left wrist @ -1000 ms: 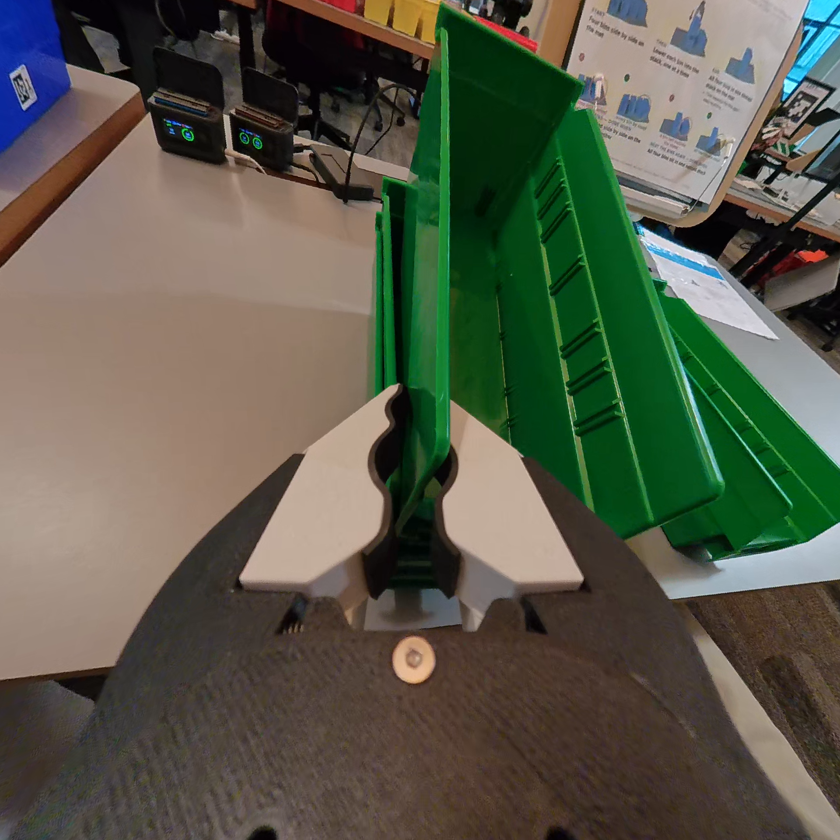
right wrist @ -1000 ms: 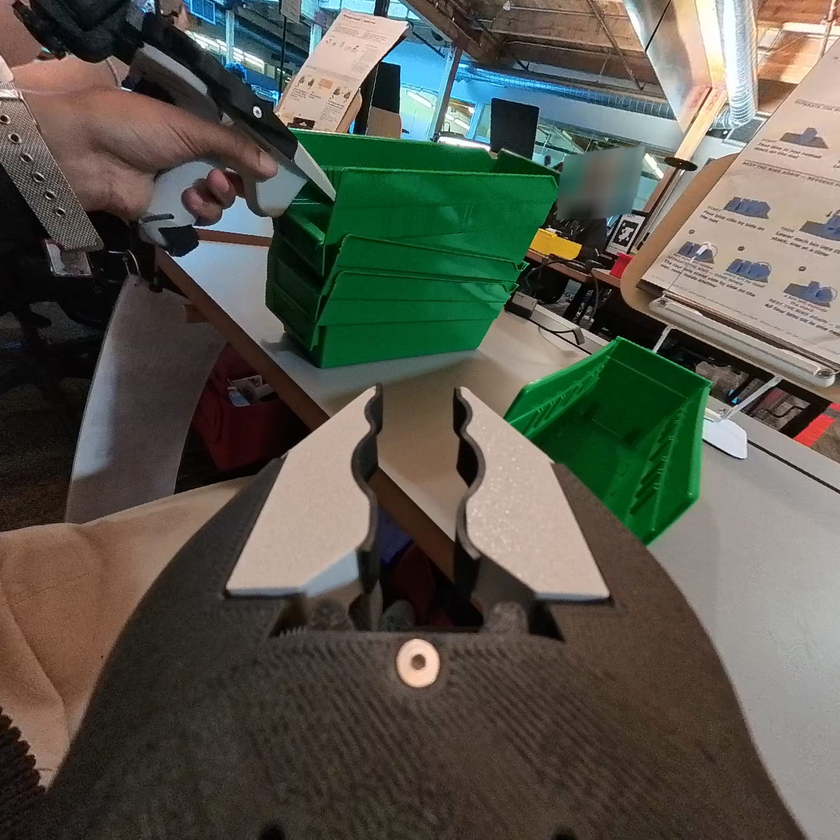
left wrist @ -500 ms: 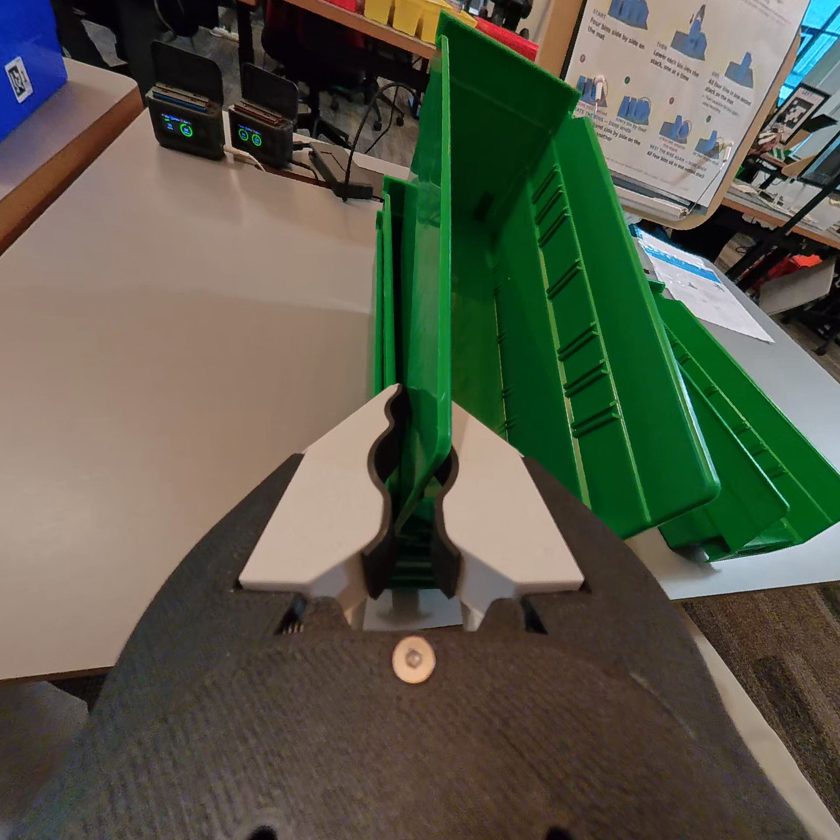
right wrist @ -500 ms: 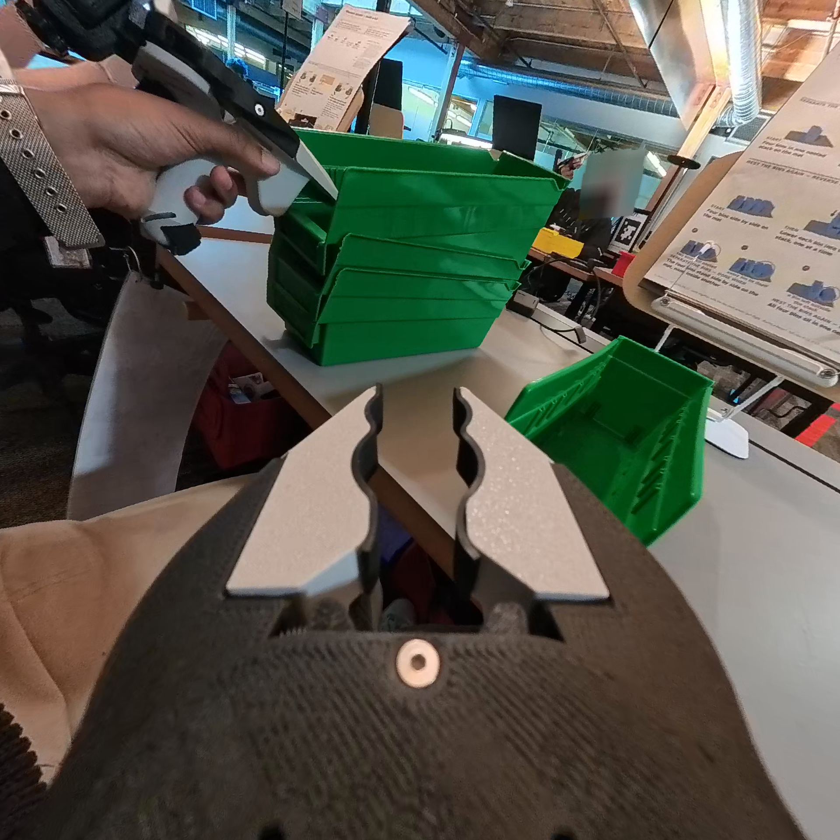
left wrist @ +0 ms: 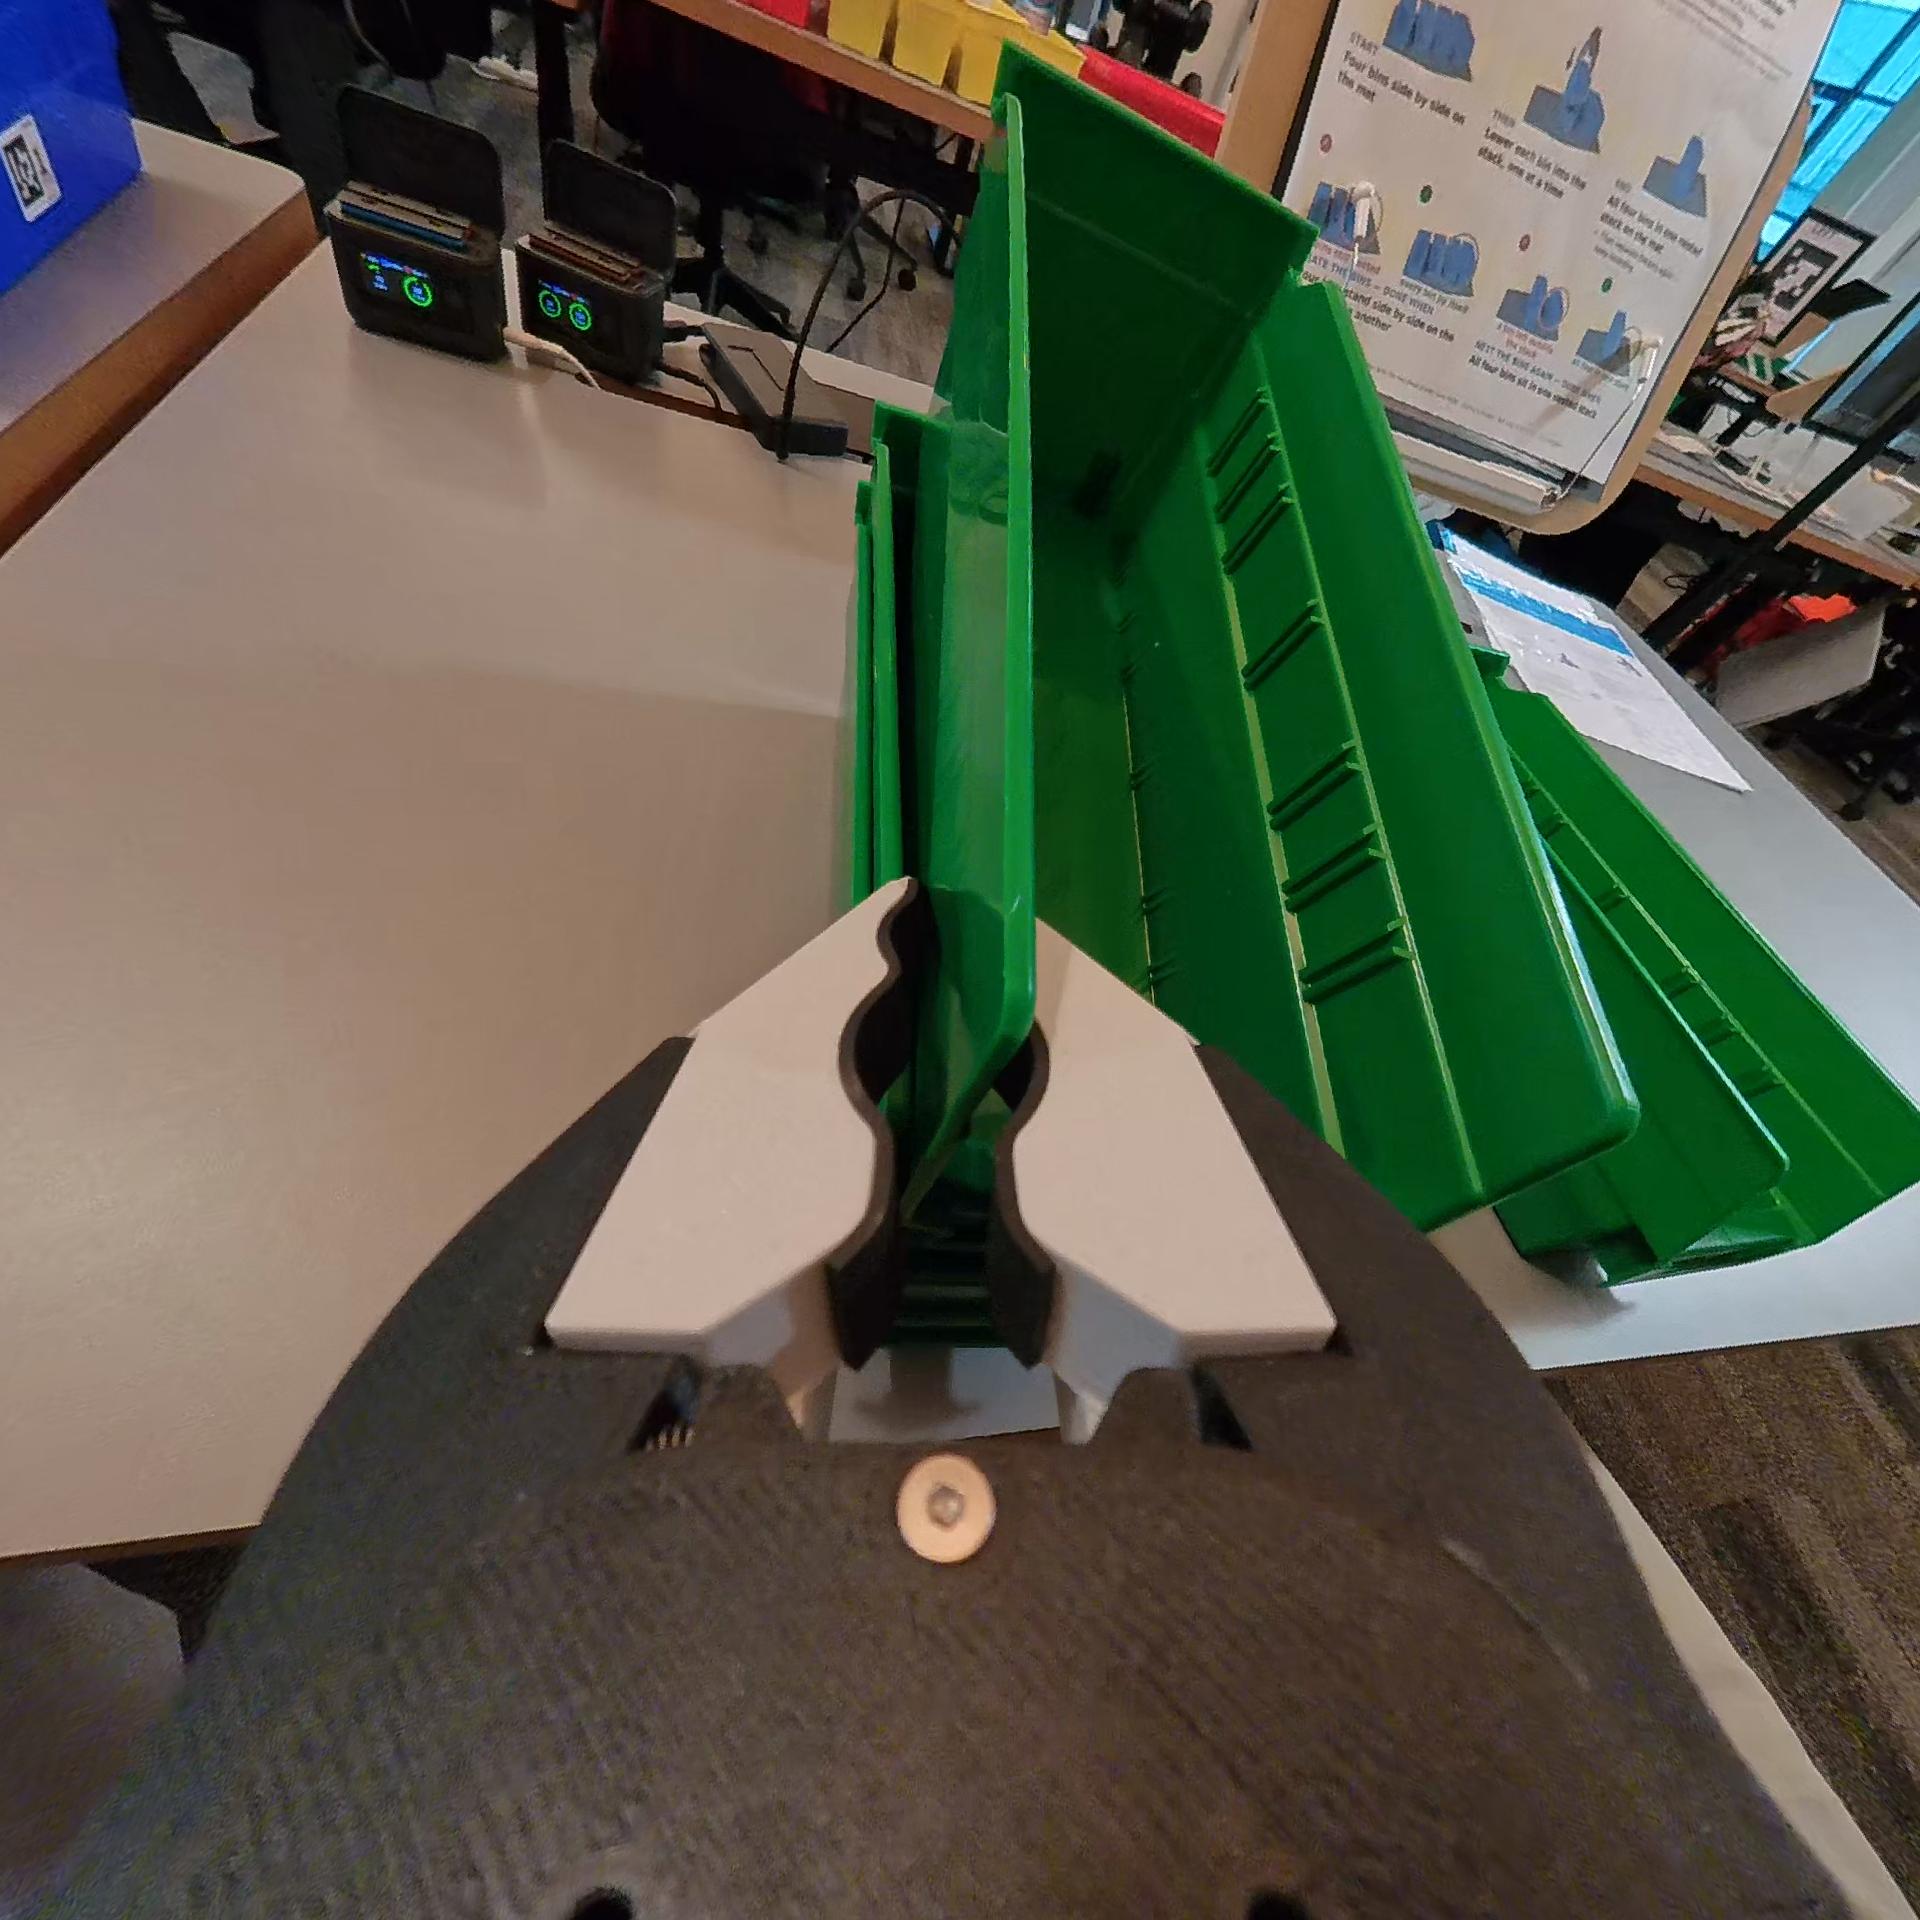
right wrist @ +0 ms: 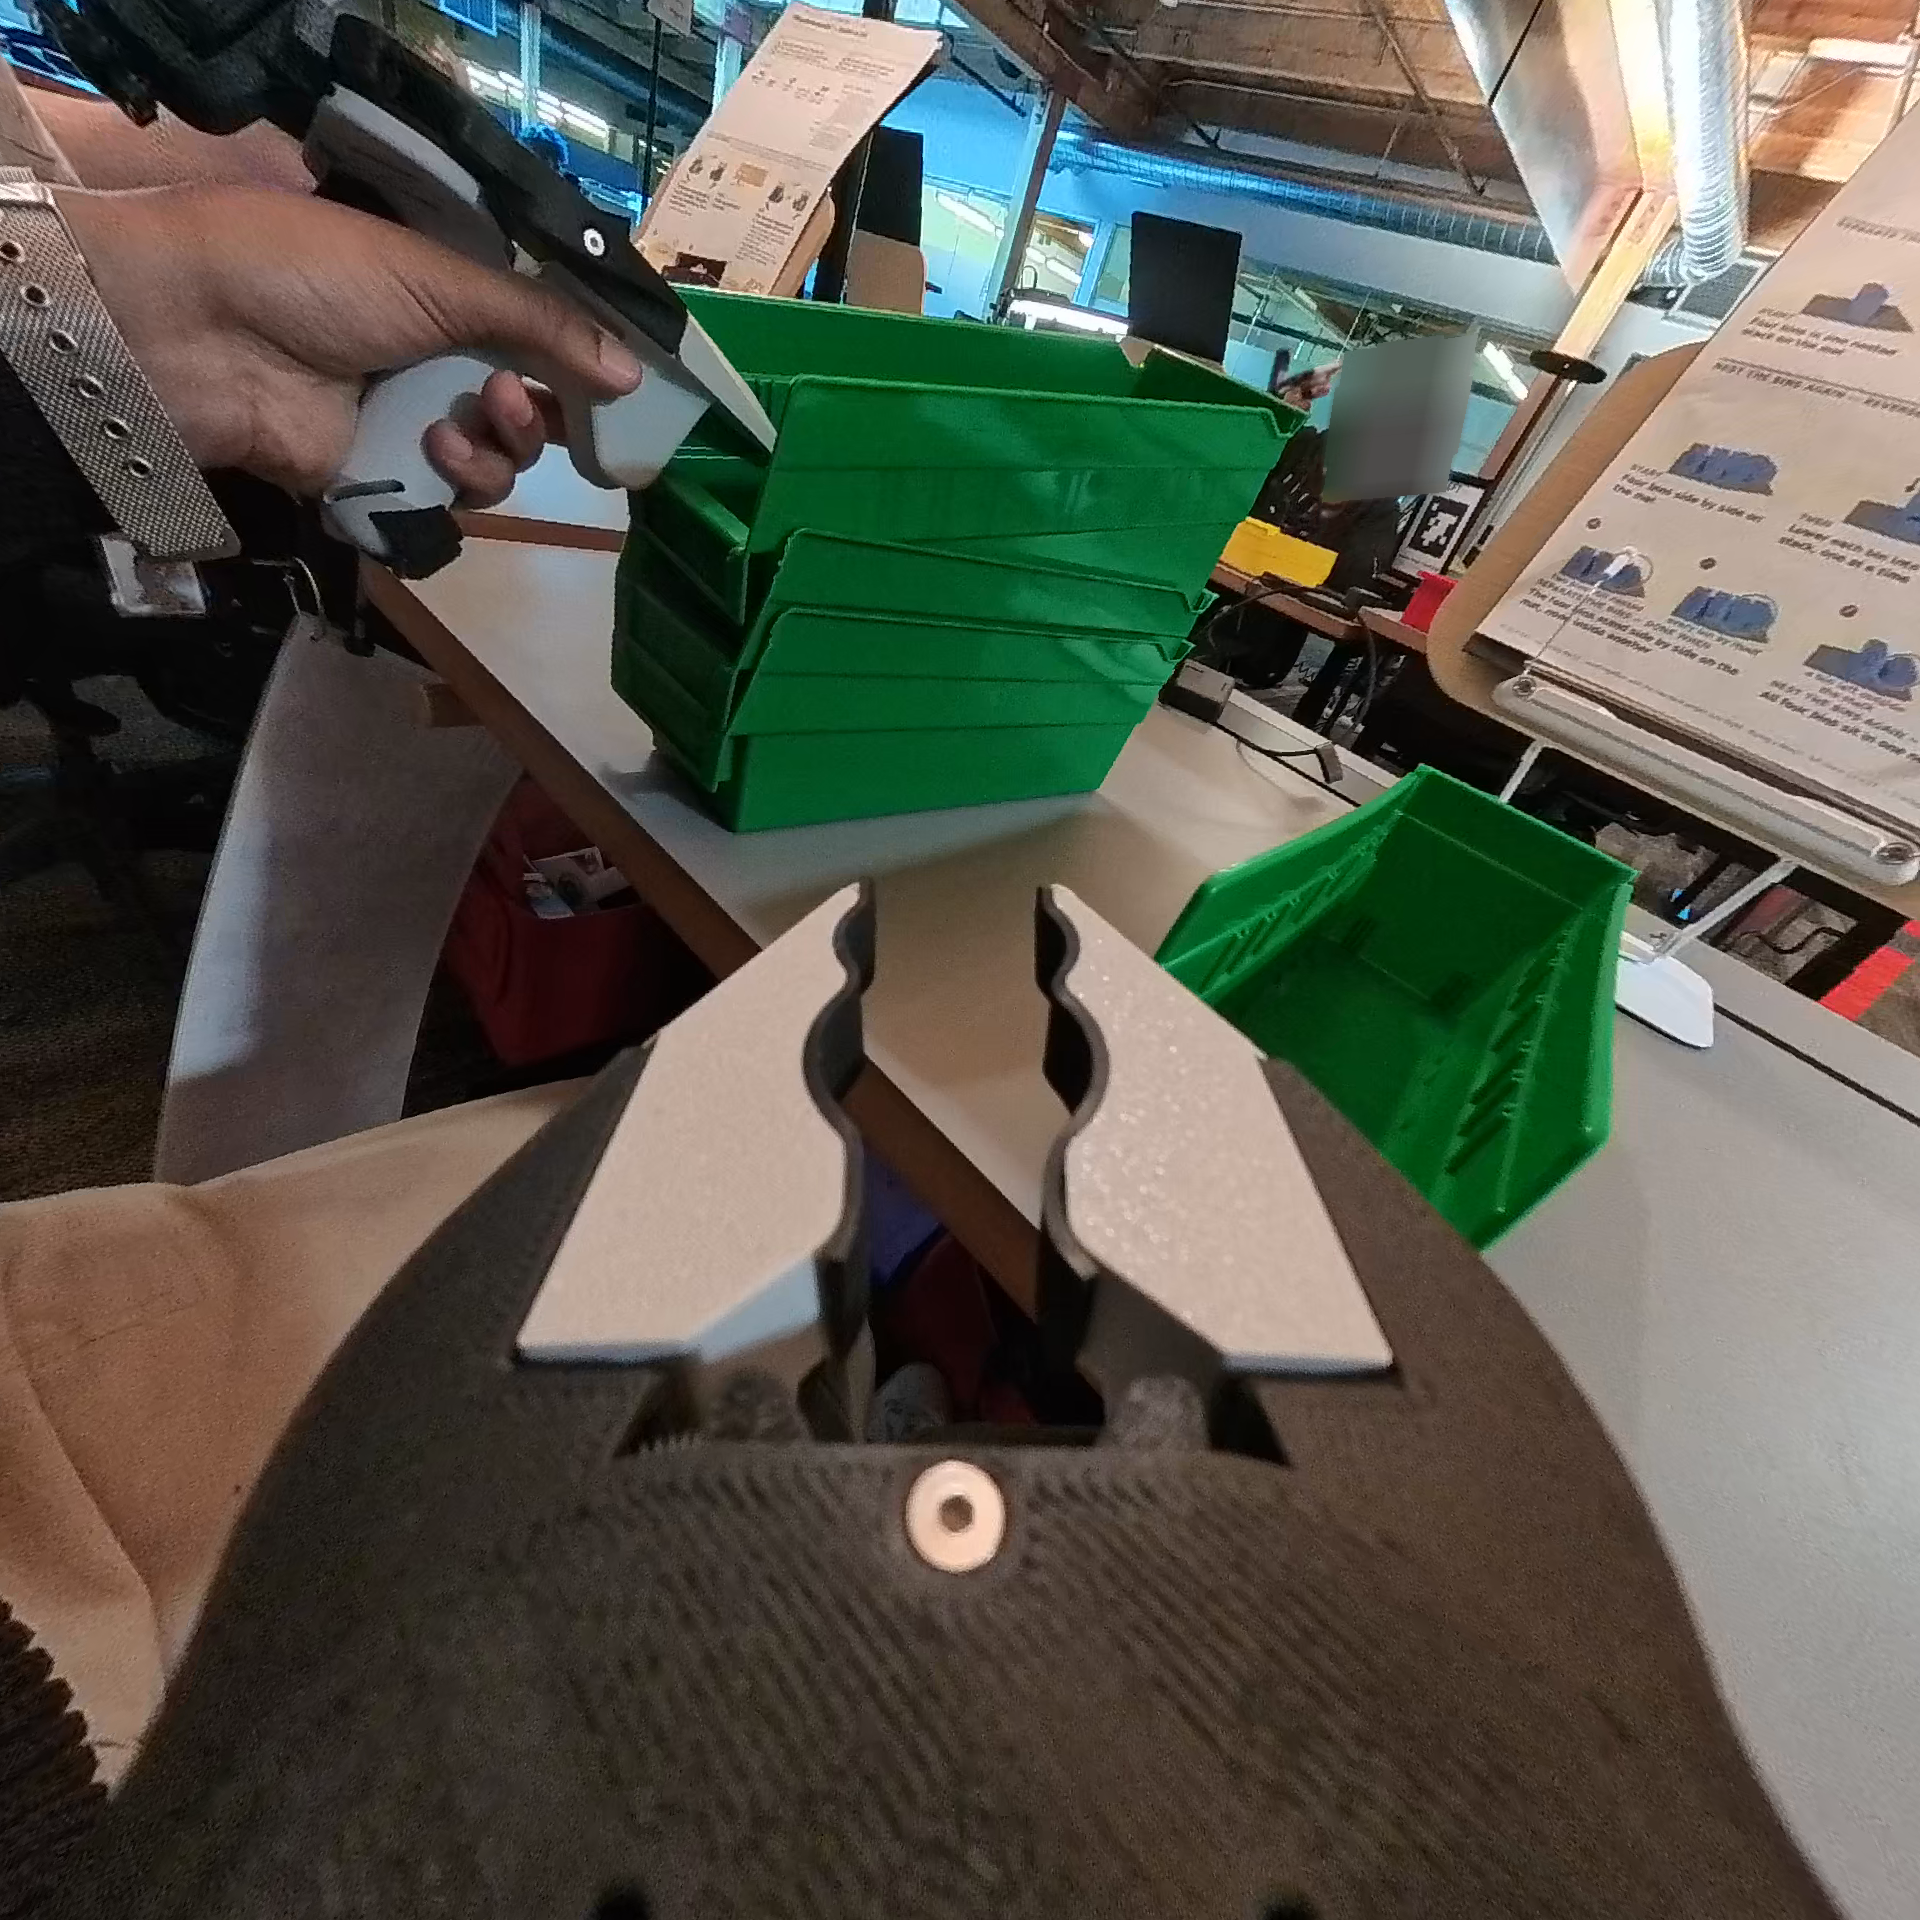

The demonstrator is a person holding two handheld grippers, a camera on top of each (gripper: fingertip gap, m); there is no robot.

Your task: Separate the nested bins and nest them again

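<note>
A stack of nested green bins [right wrist: 935,748] stands near the table's front edge. My left gripper [left wrist: 971,935] is shut on the near rim of the top green bin [left wrist: 1195,727], which sits tilted in the stack. In the right wrist view that gripper [right wrist: 727,405], held by a hand, clamps the top bin [right wrist: 1018,457] at its left corner. A separate green bin [right wrist: 1434,997] lies tipped with its opening toward me, right of the stack. My right gripper [right wrist: 954,935] is open and empty, above the table edge, short of both.
The grey table [left wrist: 416,779] stretches left of the stack. Two black charger cases [left wrist: 416,281] and cables sit at its far edge. An instruction board [right wrist: 1766,540] stands at the right, a printed sheet [left wrist: 1579,665] lies beyond the stack, and a blue box [left wrist: 52,145] sits far left.
Hardly anything. My left gripper stays clamped on the top bin's rim with only a slight shift. My right gripper stays open in the same place.
</note>
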